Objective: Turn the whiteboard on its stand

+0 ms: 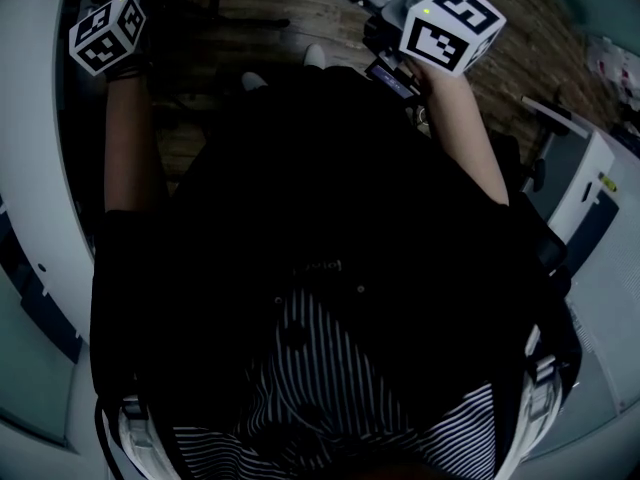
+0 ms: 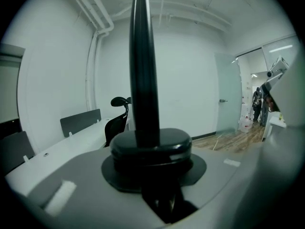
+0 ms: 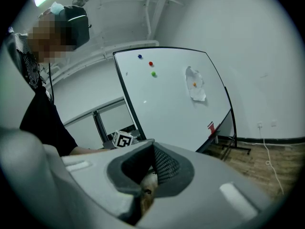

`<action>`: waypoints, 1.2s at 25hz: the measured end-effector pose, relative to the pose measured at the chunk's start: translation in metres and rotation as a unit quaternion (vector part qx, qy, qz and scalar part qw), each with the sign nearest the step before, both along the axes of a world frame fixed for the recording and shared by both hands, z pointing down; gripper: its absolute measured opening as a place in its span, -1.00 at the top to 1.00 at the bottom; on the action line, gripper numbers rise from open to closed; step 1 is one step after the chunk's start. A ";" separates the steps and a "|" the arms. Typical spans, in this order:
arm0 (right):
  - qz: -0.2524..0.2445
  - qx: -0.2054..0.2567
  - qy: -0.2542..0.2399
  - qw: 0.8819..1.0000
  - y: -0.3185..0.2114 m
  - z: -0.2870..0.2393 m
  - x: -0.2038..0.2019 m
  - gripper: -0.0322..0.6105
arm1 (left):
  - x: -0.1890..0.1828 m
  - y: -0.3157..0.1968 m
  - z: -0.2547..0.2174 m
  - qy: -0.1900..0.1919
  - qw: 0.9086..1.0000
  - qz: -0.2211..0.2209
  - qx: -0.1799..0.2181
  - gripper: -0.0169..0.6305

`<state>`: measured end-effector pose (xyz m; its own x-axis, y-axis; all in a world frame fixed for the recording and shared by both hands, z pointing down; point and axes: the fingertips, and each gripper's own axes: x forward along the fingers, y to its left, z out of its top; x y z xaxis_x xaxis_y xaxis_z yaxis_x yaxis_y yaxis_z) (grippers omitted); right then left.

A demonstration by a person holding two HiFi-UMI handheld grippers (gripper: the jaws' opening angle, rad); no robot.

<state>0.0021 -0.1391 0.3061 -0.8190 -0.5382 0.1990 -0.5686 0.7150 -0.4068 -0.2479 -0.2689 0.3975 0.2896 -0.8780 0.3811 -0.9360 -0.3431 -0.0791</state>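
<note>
The whiteboard stands tilted on its black stand, with coloured magnets and a crumpled paper stuck on it. My left gripper is shut on the board's black frame edge, which rises straight up between the jaws. The right gripper view shows the left gripper's marker cube at the board's near edge. My right gripper is held away from the board, its jaws apart with nothing between them. In the head view both marker cubes show, left and right, above the person's dark torso.
White desks with dark dividers and a black office chair lie behind the board. A glass door and people are at the far right. A cable lies on the wooden floor by the wall.
</note>
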 end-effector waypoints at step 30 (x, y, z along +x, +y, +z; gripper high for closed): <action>-0.012 0.050 0.039 0.998 0.014 -0.009 -0.011 0.90 | 0.157 0.129 -0.105 0.113 0.972 0.200 0.042 0.93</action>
<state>-0.0090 -0.1254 0.2969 -0.8158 -0.5395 0.2084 -0.5783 0.7636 -0.2872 -0.0911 -0.1400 0.2927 0.6827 -0.7028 0.2001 -0.7254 -0.6847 0.0699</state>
